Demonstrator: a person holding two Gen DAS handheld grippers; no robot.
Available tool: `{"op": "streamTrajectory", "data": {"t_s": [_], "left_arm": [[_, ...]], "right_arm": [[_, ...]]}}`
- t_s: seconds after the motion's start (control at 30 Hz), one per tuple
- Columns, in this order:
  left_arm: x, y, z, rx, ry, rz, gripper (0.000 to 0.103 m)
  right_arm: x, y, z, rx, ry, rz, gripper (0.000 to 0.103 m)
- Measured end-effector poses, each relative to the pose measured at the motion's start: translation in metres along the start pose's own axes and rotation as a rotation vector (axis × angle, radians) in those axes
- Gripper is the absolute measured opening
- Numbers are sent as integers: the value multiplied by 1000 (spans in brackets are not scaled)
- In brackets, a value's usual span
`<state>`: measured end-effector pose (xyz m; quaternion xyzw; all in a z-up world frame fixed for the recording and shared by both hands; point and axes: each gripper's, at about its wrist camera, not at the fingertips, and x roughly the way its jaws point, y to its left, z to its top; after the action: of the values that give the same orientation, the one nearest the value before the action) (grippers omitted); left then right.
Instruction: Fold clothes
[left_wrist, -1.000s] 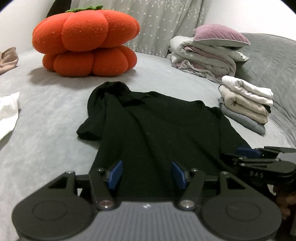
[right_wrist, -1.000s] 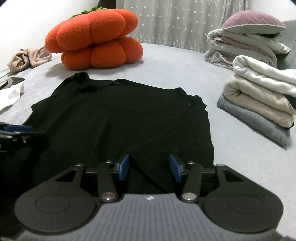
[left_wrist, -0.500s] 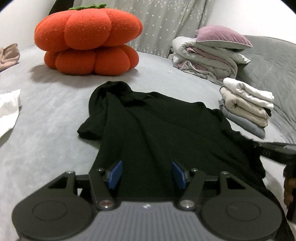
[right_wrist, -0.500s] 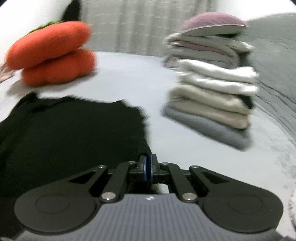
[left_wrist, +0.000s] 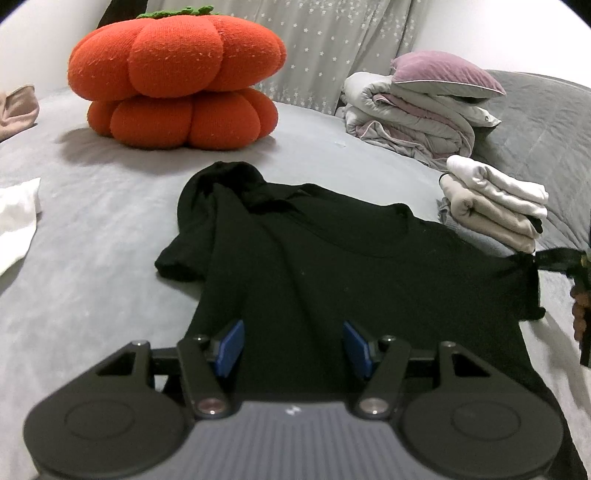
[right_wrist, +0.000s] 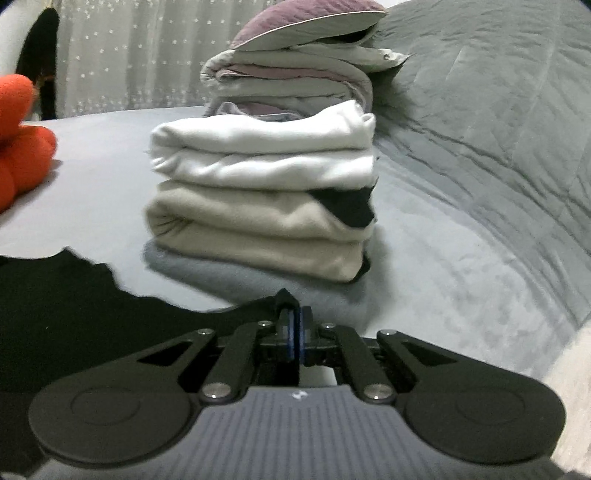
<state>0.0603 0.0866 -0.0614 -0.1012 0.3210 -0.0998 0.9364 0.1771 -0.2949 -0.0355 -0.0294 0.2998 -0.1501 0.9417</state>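
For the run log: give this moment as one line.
left tool open over black T-shirt | right tool shut on sleeve | fold not begun

A plush orange pumpkin-shaped cushion (left_wrist: 177, 74) with a green knitted stalk sits on the grey bedsheet (left_wrist: 92, 221), its edge also showing at the left of the right wrist view. Behind it hangs a grey curtain dotted with small white stars (left_wrist: 332, 48). To the right, a mauve pillow with pale piping (left_wrist: 447, 72) rests on top of a folded grey-and-mauve quilt (left_wrist: 406, 118). A quilted grey bedcover (right_wrist: 480, 129) rises at the far right. A beige crumpled cloth (left_wrist: 16, 107) lies at the far left edge, well apart from the cushion.
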Motion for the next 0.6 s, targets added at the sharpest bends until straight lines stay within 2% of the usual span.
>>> {"op": "streamTrajectory", "data": {"t_s": [0.23,0.37,0.47,0.5,0.6], "left_arm": [[0,1,1,6,7,-3,61],[0,2,3,2,11,-5,61],[0,4,5,-13,14,-8,61],[-1,5,5,-20,14,-10,61],[-2,8,8,-44,12,-10,61]], "right_arm": [[23,-5,1,17,42,-63,2],[26,-4,-9,32,77,-56,2],[20,-3,-12,69,80,-29,7],[16,-2,-11,76,77,-22,15],[4,3,-7,84,63,6,17]]}}
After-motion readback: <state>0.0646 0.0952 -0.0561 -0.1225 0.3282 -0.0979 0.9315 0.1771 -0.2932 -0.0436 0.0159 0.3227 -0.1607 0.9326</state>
